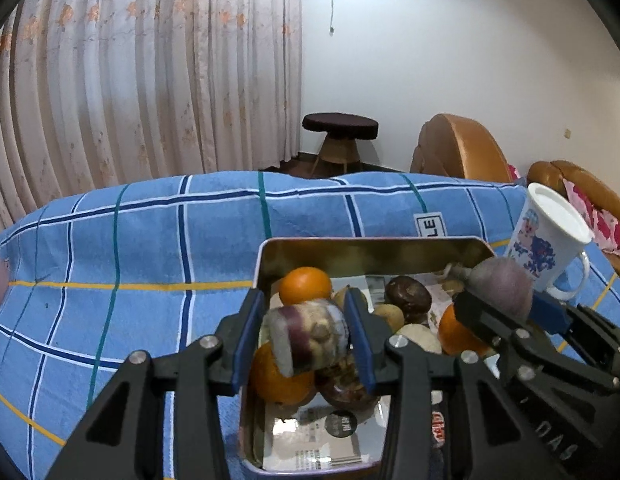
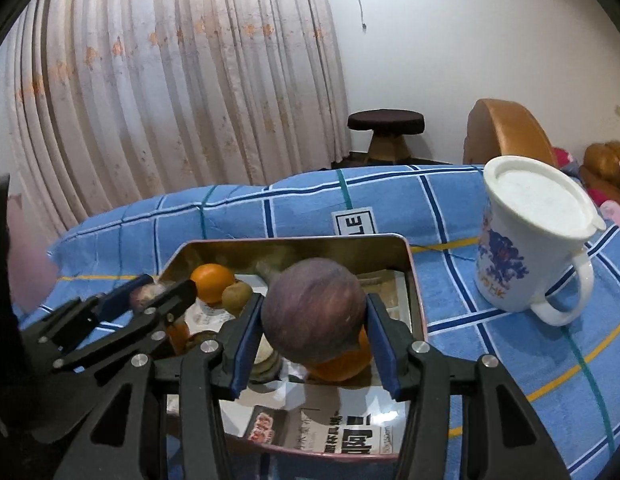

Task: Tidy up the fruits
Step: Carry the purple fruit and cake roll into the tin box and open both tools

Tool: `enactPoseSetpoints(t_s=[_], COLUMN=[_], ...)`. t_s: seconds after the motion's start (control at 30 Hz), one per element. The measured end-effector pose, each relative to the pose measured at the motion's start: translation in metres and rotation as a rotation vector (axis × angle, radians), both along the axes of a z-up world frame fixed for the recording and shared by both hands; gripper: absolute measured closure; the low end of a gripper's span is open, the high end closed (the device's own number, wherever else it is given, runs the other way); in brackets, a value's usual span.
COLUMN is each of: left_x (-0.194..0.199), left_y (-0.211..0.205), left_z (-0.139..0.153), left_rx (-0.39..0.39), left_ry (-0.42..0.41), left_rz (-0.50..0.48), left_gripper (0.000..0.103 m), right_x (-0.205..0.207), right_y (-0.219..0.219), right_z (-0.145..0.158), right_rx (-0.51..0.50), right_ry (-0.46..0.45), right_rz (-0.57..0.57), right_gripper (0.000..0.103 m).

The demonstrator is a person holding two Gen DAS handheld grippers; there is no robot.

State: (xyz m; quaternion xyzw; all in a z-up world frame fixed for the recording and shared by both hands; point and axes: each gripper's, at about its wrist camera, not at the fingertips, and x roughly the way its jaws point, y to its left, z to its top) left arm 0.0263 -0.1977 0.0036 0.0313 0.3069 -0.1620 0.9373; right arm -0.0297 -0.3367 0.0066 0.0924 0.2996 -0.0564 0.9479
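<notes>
An open metal tin (image 1: 266,264) (image 2: 413,272) sits on the blue checked cloth and holds oranges (image 1: 305,285) (image 2: 212,280), dark purple fruits (image 1: 407,294) and pale brownish ones (image 2: 236,295). My left gripper (image 1: 306,334) is shut on a purple-and-pale fruit piece (image 1: 310,336), held just above the tin's near left part; it also shows in the right wrist view (image 2: 150,294). My right gripper (image 2: 311,320) is shut on a round purple fruit (image 2: 313,310) above the tin's right side; it also shows in the left wrist view (image 1: 505,300).
A white lidded mug (image 1: 549,240) (image 2: 529,240) stands on the cloth right of the tin. The blue checked cloth (image 1: 130,260) spreads left. Behind are a curtain (image 1: 150,72), a dark stool (image 1: 339,128) and orange cushions (image 1: 457,148).
</notes>
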Motion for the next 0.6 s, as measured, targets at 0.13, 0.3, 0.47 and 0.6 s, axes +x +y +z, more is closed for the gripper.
enactPoseSetpoints(t_s=[0.13, 0.3, 0.47, 0.6], left_x=[-0.009, -0.023, -0.039, -0.045], left_y=[0.007, 0.01, 0.009, 0.023], left_z=[0.004, 0.01, 0.013, 0.015], left_rx=[0.002, -0.001, 0.042, 0.019], left_ry=[-0.049, -0.101, -0.155, -0.173], left_rz=[0.06, 0.051, 0.047, 0.081], left_gripper=[0.016, 0.0, 0.0, 0.0], right_x=[-0.011, -0.024, -0.032, -0.044], right_y=[-0.008, -0.013, -0.015, -0.016], right_z=[0.01, 0.021, 0.025, 0.029], right_rx=[0.041, 0.051, 0.029, 0.036], right_ry=[-0.064, -0.141, -0.185, -0.275], right_rz=[-0.002, -0.044, -0.086, -0.097], right_gripper=[0.05, 0.03, 0.03, 0.03])
